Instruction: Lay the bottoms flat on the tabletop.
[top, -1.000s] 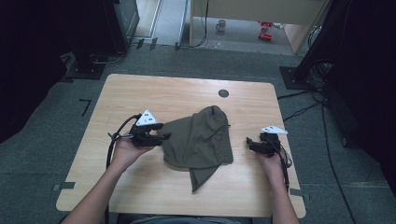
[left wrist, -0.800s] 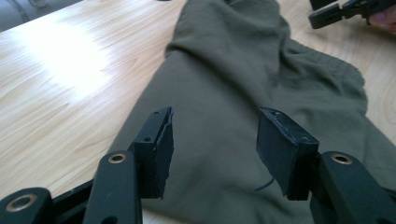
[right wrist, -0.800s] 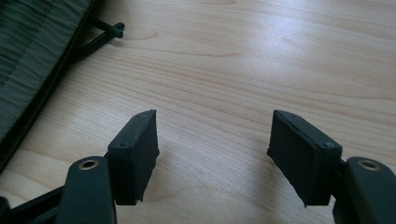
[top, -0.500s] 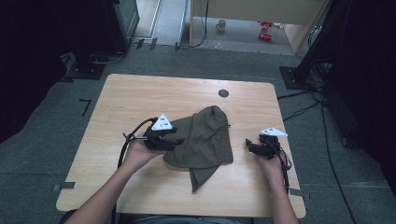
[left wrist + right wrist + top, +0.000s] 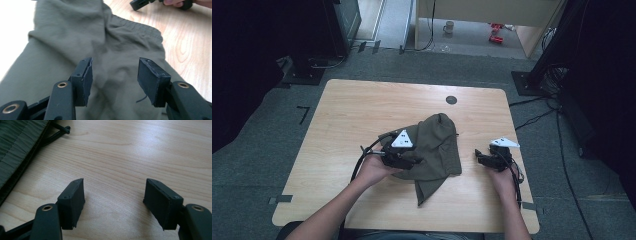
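1. Since the earlier frames, the left tongs [image 5: 414, 161] have slid across from the bare wood at the left onto the olive garment [image 5: 437, 145], while the right tongs [image 5: 479, 156] have kept their place.
2. That olive garment lies crumpled near the middle of the counter [image 5: 357, 115], its rounded bulk toward the far side and a narrow tail pointing toward the person's edge.
3. In the left gripper view the garment [image 5: 105, 37] spreads under and ahead of the left tongs [image 5: 114, 81], showing a ribbed elastic band along one edge.
4. Those left tongs stand apart, with fabric seen between them; nothing is clamped.
5. In the right gripper view the right tongs [image 5: 113, 203] are also apart, over bare wood, holding nothing.
6. At the left edge of that view the garment's ribbed band [image 5: 17, 147] shows, with a dark drawstring [image 5: 58, 132] trailing onto the counter.
7. From above, the right tongs sit just beside the garment's right edge, not touching it.
8. A small dark round disc [image 5: 451, 99] is set in the counter near its far edge.
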Motion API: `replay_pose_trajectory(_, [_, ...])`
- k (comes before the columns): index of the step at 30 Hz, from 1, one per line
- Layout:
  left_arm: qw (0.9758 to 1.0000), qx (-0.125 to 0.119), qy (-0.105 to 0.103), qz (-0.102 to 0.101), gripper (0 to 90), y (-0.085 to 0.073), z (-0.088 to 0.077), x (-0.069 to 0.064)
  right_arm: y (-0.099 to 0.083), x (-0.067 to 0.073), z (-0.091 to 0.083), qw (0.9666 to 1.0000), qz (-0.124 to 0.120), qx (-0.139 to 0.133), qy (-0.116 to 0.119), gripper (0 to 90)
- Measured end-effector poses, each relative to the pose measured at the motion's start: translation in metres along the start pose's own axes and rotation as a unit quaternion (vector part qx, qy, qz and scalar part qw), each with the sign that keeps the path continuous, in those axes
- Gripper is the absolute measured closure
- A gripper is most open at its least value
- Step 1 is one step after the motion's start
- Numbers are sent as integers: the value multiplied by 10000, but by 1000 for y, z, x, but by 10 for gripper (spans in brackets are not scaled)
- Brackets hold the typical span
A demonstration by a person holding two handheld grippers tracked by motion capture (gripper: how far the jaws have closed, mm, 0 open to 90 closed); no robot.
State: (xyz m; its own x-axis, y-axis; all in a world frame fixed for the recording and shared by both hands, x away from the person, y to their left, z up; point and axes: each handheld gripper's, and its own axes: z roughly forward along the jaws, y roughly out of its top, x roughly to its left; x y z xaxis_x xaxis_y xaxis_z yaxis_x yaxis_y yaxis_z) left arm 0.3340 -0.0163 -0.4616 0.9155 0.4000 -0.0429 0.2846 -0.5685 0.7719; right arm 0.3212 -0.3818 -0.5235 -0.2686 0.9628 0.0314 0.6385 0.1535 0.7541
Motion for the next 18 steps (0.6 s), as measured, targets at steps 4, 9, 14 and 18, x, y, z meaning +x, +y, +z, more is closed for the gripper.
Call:
replay_pose_trajectory(4, [9997, -6, -236, 48, 449, 0, 11, -8, 0, 0, 0, 10000, -3, 1, -3, 324])
replay_pose_trajectory(9, [9993, 47, -368, 86, 421, 1, 22, -13, 0, 1, 0, 10000, 22, -2, -33, 323])
replay_pose_trajectory(14, [9988, 99, -448, 183, 407, -1, 35, -20, -1, 1, -1, 10000, 20, -2, -30, 323])
replay_pose_trajectory(18, [9985, 167, -409, 331, 396, -5, 46, -25, -1, 1, -1, 10000, 15, -4, -27, 323])
